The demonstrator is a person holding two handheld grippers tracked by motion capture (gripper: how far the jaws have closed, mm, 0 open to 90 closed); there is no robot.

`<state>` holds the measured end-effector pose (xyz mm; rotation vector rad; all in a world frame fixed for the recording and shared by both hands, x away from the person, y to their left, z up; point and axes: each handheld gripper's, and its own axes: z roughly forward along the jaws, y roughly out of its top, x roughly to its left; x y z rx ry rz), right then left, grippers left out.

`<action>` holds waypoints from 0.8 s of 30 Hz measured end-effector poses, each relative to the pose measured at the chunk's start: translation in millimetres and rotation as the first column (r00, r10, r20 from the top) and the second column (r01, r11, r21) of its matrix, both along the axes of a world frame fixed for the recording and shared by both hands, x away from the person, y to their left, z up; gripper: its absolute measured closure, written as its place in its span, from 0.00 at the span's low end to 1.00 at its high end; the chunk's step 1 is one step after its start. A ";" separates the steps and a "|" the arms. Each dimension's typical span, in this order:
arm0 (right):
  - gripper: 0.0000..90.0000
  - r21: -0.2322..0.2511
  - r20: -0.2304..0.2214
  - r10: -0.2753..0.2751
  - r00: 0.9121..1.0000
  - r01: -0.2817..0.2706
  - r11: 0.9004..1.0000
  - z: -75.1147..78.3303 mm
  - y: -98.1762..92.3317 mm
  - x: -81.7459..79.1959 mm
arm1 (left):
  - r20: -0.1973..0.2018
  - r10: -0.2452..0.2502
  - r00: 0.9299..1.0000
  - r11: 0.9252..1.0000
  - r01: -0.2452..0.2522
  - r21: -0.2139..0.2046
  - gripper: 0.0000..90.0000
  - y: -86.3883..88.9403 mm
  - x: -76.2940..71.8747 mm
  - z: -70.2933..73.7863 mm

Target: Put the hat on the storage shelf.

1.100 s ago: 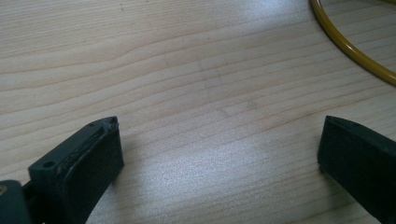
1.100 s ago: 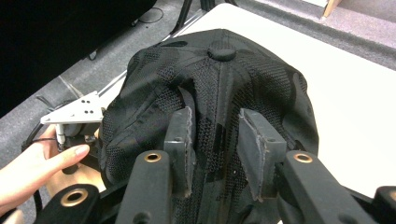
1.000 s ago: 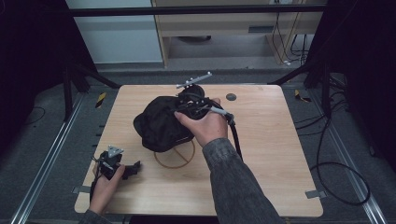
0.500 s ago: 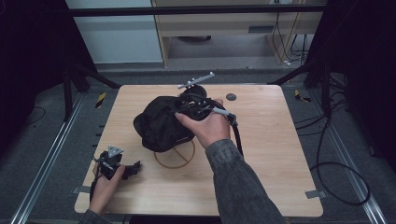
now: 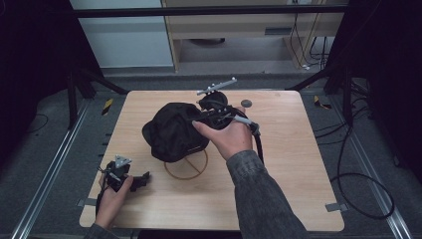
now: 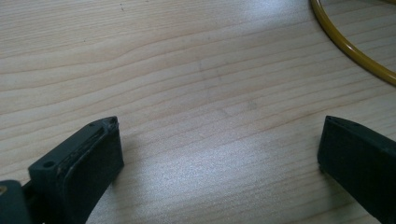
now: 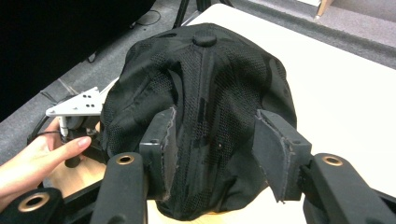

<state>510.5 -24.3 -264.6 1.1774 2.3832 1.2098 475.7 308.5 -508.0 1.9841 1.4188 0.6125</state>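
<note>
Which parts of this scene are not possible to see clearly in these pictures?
- High view: the black cap covers part of the yellow ring.
- Left gripper view: the picture's edge cuts off most of the ring.
- High view: the small dark round thing is too small to identify.

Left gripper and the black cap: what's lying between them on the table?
In the high view, a yellow ring stand lies between the left gripper and the black cap, partly under the cap; otherwise bare table. The left gripper view shows its rim.
</note>
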 end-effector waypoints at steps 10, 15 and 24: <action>0.49 0.010 0.008 -0.009 1.000 0.009 1.000 1.4 -5.8 -1.5 | 0.000 0.000 1.000 1.000 0.000 0.000 0.00 0.0 0.0 0.0; 0.44 0.013 0.012 -0.023 1.000 0.023 1.000 1.6 -10.3 -1.6 | 0.000 0.000 1.000 1.000 0.000 0.000 0.00 0.0 0.2 0.0; 0.33 0.015 0.025 -0.041 0.999 0.041 0.999 0.5 -18.4 -5.4 | 0.000 0.000 1.000 1.000 0.000 0.000 0.00 0.0 0.4 0.0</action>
